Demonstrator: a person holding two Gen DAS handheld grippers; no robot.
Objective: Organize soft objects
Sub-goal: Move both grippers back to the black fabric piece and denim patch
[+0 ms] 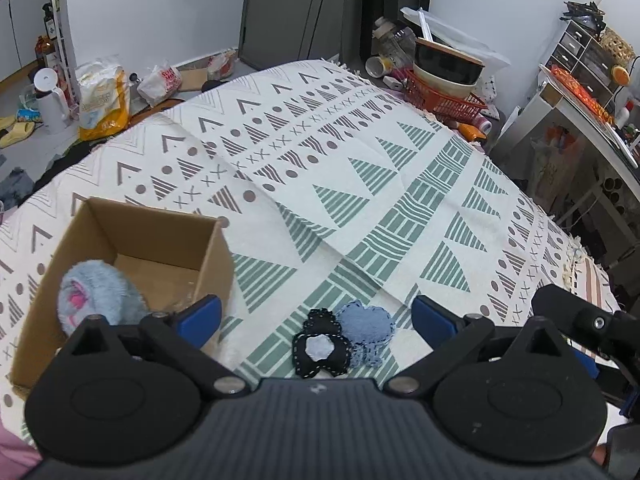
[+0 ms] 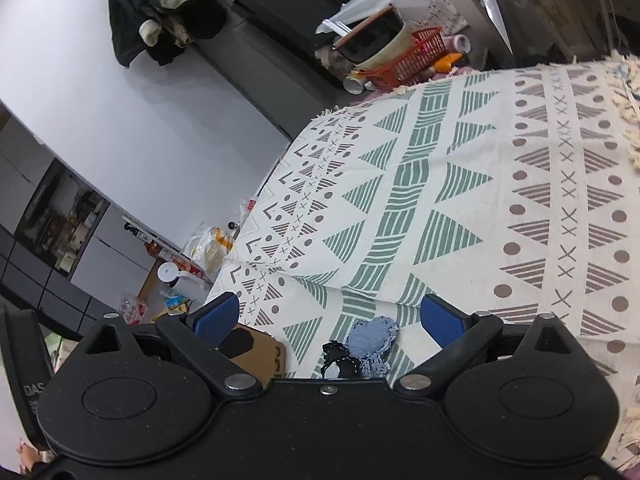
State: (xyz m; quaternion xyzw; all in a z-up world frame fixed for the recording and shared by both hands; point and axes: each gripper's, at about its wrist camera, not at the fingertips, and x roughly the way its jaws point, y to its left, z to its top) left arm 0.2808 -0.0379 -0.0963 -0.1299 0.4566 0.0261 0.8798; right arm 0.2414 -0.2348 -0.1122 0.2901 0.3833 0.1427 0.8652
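An open cardboard box (image 1: 132,236) stands on the patterned cloth at the left, with a fluffy grey-blue plush (image 1: 98,298) showing pink inside it. Just right of the box lie a black stitched felt piece (image 1: 320,350) with a pale centre and a blue denim patch (image 1: 366,322), touching each other. My left gripper (image 1: 316,316) hovers open above them, its blue fingers spread either side. My right gripper (image 2: 330,316) is also open over the same black felt piece (image 2: 338,362) and denim patch (image 2: 374,340), with the box's corner (image 2: 260,354) beside its left finger.
The patterned cloth (image 1: 360,184) covers the whole work surface. A red basket (image 1: 442,98) with stacked bowls sits at the far edge. Bags, a white jug (image 1: 50,98) and slippers lie on the floor to the left; shelves and drawers stand at the right.
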